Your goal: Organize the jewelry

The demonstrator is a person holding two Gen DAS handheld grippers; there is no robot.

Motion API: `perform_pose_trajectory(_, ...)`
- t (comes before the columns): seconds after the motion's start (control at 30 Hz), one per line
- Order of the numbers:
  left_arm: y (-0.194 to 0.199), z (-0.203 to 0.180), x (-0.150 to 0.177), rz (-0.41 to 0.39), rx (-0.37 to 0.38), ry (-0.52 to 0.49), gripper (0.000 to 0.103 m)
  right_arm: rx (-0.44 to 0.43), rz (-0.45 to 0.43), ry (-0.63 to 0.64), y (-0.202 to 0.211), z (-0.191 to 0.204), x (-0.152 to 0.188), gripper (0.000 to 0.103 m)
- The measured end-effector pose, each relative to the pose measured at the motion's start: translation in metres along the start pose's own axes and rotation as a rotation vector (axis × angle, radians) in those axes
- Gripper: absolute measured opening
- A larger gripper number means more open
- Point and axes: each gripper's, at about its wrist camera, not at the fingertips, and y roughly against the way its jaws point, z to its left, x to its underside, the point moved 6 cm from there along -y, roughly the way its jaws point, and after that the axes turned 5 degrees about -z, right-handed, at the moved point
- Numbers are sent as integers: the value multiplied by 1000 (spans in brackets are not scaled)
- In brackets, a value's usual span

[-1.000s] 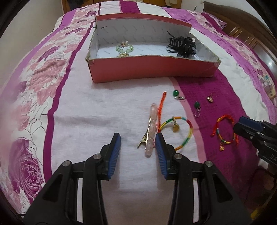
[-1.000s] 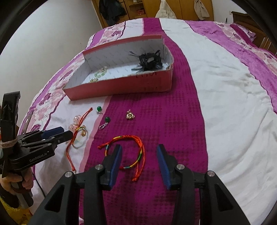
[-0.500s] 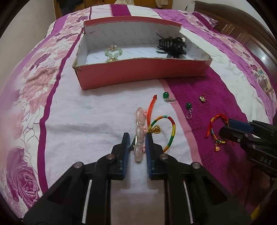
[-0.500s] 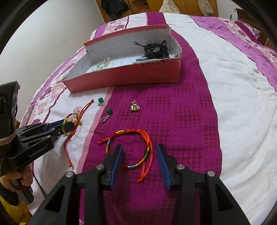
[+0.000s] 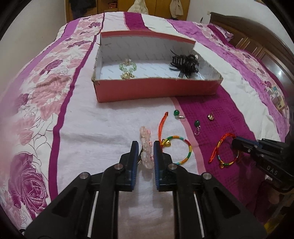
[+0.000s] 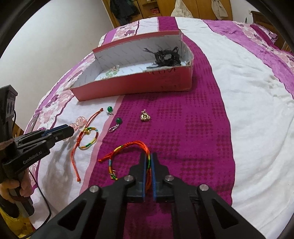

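magenta-striped floral bedspread (image 6: 183,128), red box (image 5: 156,90), wooden wardrobes (image 5: 159,7) behind

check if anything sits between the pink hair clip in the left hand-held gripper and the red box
Nothing visible does. The left hand-held gripper is shut on the pink hair clip, and only bare bedspread lies between it and the red box. The orange cord lies just right of that path.

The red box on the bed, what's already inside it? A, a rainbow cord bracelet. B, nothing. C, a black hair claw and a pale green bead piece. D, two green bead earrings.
C: inside the red box lie a black hair claw and a pale green bead piece; the other jewelry is out on the bedspread.
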Motion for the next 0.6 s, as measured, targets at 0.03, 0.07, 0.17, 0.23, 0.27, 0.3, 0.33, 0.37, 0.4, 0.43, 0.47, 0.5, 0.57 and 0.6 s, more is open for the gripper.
perform_pose_trajectory(0.03, 2, 1, -1, -6, 4, 8, 3, 1, -6, 2, 2, 0, -1, 6)
perform_pose_trajectory(0.07, 4, 1, -2, -10, 9, 15, 3, 2, -14, 5, 4, 1, -2, 6)
perform_pose_trajectory(0.17, 9, 3, -5, -24, 19, 26, 3, 5, -38, 14, 11, 2, -8, 6)
perform_pose_trajectory(0.23, 9, 3, -4, -22, 17, 25, 3, 7, -52, 17, 15, 2, -11, 6)
perform_pose_trajectory(0.27, 9, 4, -3, -19, 15, 26, 2, 9, -59, 18, 17, 2, -12, 6)
perform_pose_trajectory(0.3, 8, 4, -2, -17, 14, 27, 2, 10, -65, 19, 19, 2, -13, 6)
perform_pose_trajectory(0.33, 8, 4, -1, -14, 15, 28, 2, 10, -68, 19, 21, 2, -14, 6)
perform_pose_trajectory(0.37, 8, 5, 0, -11, 14, 25, 2, 10, -73, 19, 23, 2, -15, 6)
perform_pose_trajectory(0.4, 6, 4, 1, -8, 9, 20, 2, 10, -79, 20, 25, 2, -16, 6)
perform_pose_trajectory(0.43, 5, 4, 2, 1, 1, 12, 2, 10, -84, 22, 26, 3, -17, 6)
perform_pose_trajectory(0.47, 3, 4, 4, 11, -5, 5, 2, 11, -89, 23, 28, 3, -18, 6)
perform_pose_trajectory(0.5, 1, 4, 6, 22, -6, 2, 2, 10, -94, 25, 30, 4, -19, 6)
perform_pose_trajectory(0.57, -6, 3, 12, 61, -1, -8, 3, 11, -101, 26, 32, 4, -22, 6)
perform_pose_trajectory(0.6, -7, 2, 14, 70, -4, -13, 3, 10, -105, 25, 34, 3, -23, 6)
